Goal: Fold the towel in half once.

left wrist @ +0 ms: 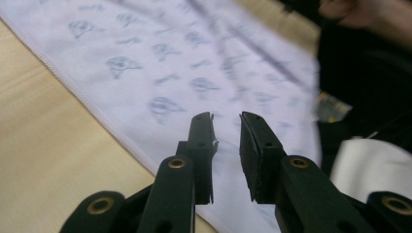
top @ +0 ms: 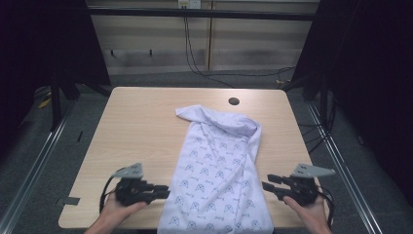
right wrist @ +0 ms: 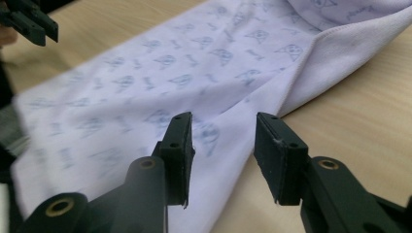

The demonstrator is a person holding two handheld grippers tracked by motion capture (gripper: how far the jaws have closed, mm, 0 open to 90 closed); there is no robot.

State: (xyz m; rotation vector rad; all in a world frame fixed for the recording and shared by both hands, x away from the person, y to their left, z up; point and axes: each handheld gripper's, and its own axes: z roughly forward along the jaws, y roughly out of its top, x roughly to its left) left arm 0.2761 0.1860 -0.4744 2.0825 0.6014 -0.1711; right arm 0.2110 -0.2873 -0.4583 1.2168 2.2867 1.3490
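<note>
A white cloth (top: pixel 219 170) printed with small blue figures lies lengthwise down the middle of the wooden table (top: pixel 141 122), bunched at its far end and hanging over the near edge. My left gripper (top: pixel 165 190) hovers at the cloth's left hem, open, jaws pointing right. Along the left gripper view, the cloth (left wrist: pixel 194 73) spreads ahead of my left gripper (left wrist: pixel 226 119), its hemmed edge running diagonally. My right gripper (top: pixel 265 185) sits at the cloth's right edge, open, pointing left. The cloth's folded edge (right wrist: pixel 272 77) lies just beyond my right gripper (right wrist: pixel 222 119).
A round cable hole (top: pixel 234 101) is set in the table near its far edge. Dark curtains and metal frame rails flank the table. Cables hang down the back wall. Bare tabletop lies left and right of the cloth.
</note>
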